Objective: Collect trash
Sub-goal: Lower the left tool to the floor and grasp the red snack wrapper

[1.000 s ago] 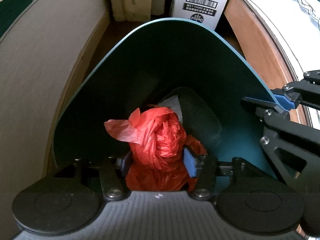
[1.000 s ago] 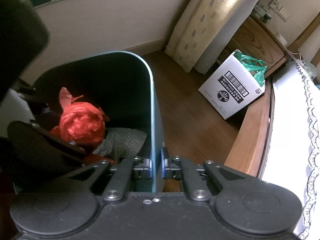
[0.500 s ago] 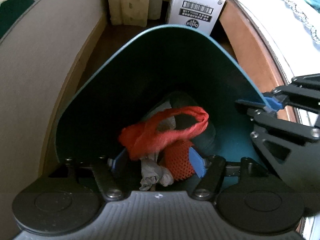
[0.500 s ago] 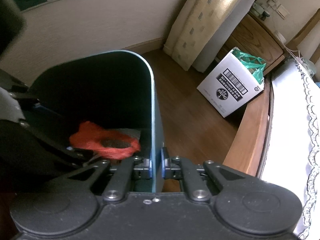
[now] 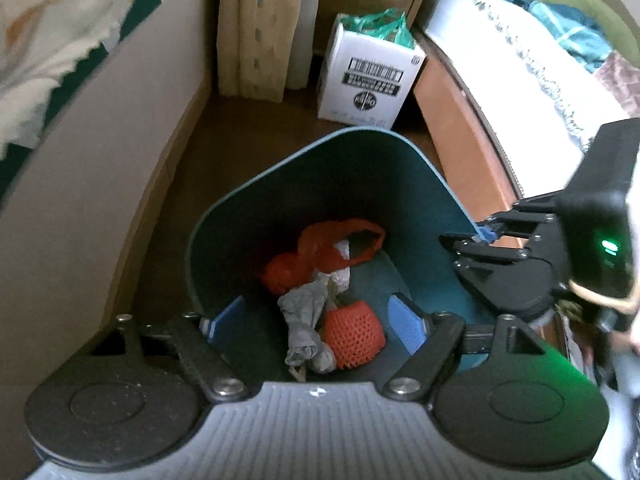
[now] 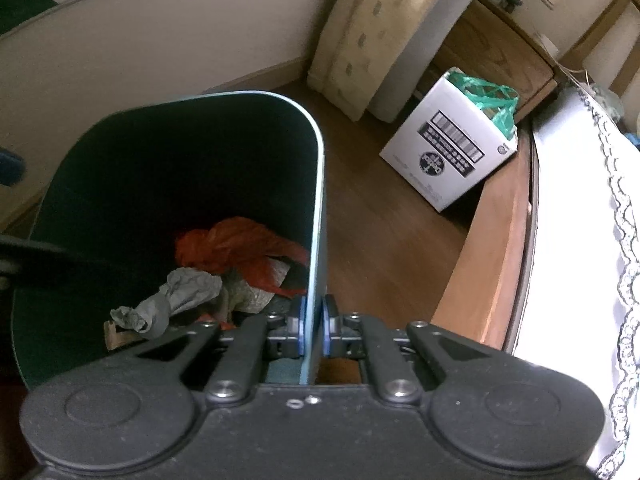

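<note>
The right gripper (image 6: 311, 330) clamps the bin's (image 5: 280, 176) right rim; the left gripper (image 5: 316, 326) hangs wide above. The red bag (image 5: 320, 256) inside looks light, soft; pinch its loop.

- Your plastic bag (image 5: 320, 256), crumpled paper (image 5: 306, 320) and mesh ball (image 5: 354, 334) lie in the bin (image 5: 424, 216).
- Cardboard box (image 5: 368, 80) on floor behind bin, bed frame (image 5: 460, 128) to your right.

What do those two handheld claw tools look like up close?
The left gripper has black linkage arms with silver bolts, blue ribbed finger pads, round black discs and a grey ribbed body. The right gripper is alike but black-bodied, with a green light showing on its housing in the left view.
</note>
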The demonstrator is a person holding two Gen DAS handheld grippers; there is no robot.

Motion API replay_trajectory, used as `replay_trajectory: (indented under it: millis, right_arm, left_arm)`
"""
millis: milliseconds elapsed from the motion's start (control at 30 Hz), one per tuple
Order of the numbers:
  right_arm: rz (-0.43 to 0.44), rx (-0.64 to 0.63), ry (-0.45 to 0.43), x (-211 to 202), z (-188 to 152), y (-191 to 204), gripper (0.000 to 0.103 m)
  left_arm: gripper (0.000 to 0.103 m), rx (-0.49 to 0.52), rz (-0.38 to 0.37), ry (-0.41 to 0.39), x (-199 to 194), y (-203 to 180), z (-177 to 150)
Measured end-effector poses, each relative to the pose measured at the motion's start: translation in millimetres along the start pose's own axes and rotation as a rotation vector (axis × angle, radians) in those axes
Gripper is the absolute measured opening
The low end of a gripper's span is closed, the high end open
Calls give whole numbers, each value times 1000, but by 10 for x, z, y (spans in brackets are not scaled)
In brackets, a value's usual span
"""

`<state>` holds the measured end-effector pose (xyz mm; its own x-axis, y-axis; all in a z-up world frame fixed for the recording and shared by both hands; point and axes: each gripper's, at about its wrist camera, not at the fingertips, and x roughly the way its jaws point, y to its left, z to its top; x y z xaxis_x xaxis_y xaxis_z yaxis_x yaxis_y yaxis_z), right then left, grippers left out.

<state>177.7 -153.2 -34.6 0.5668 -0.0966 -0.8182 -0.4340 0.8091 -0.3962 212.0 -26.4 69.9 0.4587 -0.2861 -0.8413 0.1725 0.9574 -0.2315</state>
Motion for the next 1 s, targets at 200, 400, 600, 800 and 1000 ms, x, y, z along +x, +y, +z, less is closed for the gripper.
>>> replay_trajectory:
  millis: [200,400,600,800,1000]
  right_arm:
    - [16,10,23,-17,-4,-32,11]
    - [24,16,33,-30,-26,-37,13]
    - [30,21,32,-31,-11,-39,13]
    - [30,29,36,-28,-13,-38,13]
    - [56,59,57,3,21,-120,14]
  left_arm:
    - [79,17,13,-25,-362,108,-155]
    - [80,66,27,30,-495,143,-433]
    - [80,253,125,153,-139,-93,-1026]
    - [80,89,128,248,400,-201,-1423]
    - [80,-52,95,298,910,-279,-1651]
